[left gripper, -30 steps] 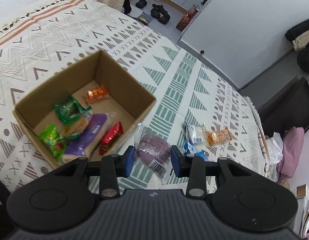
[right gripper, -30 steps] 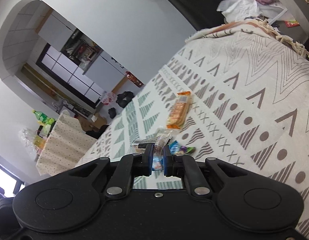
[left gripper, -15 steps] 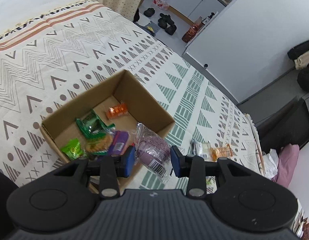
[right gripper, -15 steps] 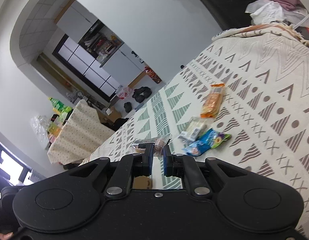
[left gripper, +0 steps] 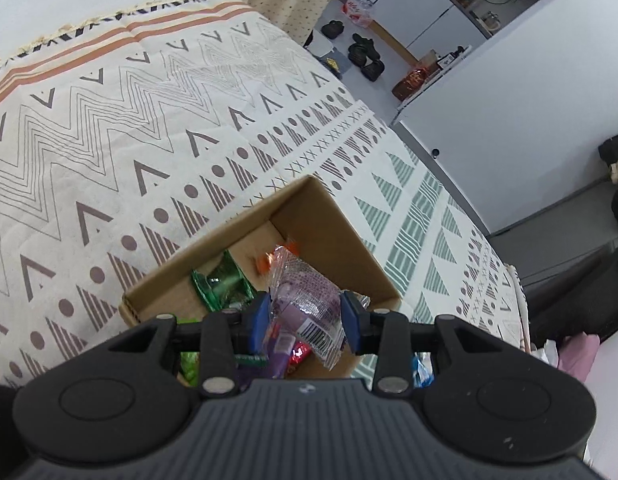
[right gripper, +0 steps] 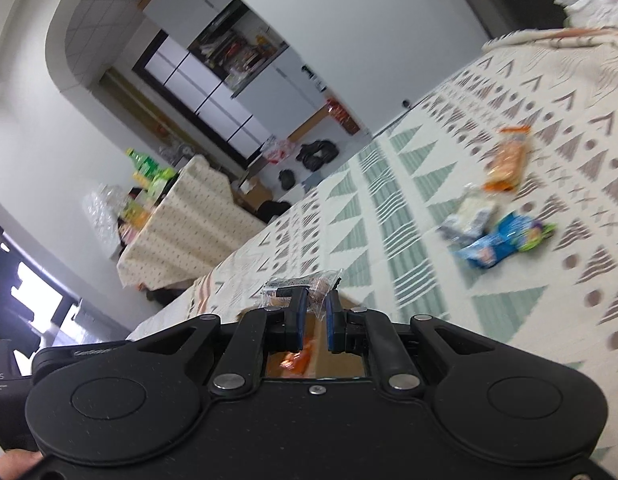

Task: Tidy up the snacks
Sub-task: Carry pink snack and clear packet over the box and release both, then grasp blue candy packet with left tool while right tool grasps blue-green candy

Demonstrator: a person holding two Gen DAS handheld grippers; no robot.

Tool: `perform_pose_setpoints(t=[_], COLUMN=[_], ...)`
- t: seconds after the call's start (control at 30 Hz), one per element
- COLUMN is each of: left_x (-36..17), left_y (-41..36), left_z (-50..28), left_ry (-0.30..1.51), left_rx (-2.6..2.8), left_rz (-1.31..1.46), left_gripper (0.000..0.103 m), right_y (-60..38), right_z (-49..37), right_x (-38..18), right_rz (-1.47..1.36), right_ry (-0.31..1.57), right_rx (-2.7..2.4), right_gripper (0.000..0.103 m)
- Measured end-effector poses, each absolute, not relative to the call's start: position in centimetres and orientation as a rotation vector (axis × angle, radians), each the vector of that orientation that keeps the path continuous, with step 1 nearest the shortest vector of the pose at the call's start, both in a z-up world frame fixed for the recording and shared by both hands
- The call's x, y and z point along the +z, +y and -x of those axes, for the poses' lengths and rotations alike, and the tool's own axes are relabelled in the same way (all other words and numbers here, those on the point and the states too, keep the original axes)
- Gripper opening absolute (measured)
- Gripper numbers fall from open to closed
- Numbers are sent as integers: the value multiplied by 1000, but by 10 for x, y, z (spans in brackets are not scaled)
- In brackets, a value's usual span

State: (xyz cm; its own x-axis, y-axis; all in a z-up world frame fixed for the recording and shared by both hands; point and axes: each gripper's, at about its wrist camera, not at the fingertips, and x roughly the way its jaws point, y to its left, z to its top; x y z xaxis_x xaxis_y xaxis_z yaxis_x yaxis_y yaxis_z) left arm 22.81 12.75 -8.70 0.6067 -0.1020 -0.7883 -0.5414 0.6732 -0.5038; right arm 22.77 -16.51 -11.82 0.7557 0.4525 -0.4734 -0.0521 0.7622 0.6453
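No wording on any wrapper can be read.

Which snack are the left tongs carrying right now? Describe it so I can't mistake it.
On the patterned bedspread sits an open cardboard box. Directly over it, the left tongs are shut on a purple snack in a clear crinkly wrapper with a barcode. The other packets in the box are green, orange and red.

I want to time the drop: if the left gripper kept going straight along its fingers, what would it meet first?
Probably the snacks in the cardboard box: the left gripper, shut on the purple bun packet, points into it, toward the green packet. Depth is unclear.
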Motion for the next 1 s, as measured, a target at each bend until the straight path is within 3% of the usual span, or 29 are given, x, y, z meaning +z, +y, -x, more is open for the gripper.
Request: perform_pose_setpoints(t=[0.23,0.4,0.57,0.73,1.0], left_x=[-91,-90,-92,-93,-83], left_y=[145,154,156,149,118], left_z=[-246,-248,-241,-234,-225], left_ry=[900,894,903,925,952], left_rx=[284,298,326,353,325], left_rz=[840,844,834,814,748], left_gripper=[38,54,71,86,90], right_y=[-121,-102,-99,-120,-163], right_z=[-243,-252,-254,-241,-223], right_x=[-112,-112,-119,-119,-108], right_rz=[-614,-610,-635,-647,-619], right_ry=[681,695,730,722,689], right_rx=[343,358,367,314,225], right_gripper=[10,11,44,57,79])
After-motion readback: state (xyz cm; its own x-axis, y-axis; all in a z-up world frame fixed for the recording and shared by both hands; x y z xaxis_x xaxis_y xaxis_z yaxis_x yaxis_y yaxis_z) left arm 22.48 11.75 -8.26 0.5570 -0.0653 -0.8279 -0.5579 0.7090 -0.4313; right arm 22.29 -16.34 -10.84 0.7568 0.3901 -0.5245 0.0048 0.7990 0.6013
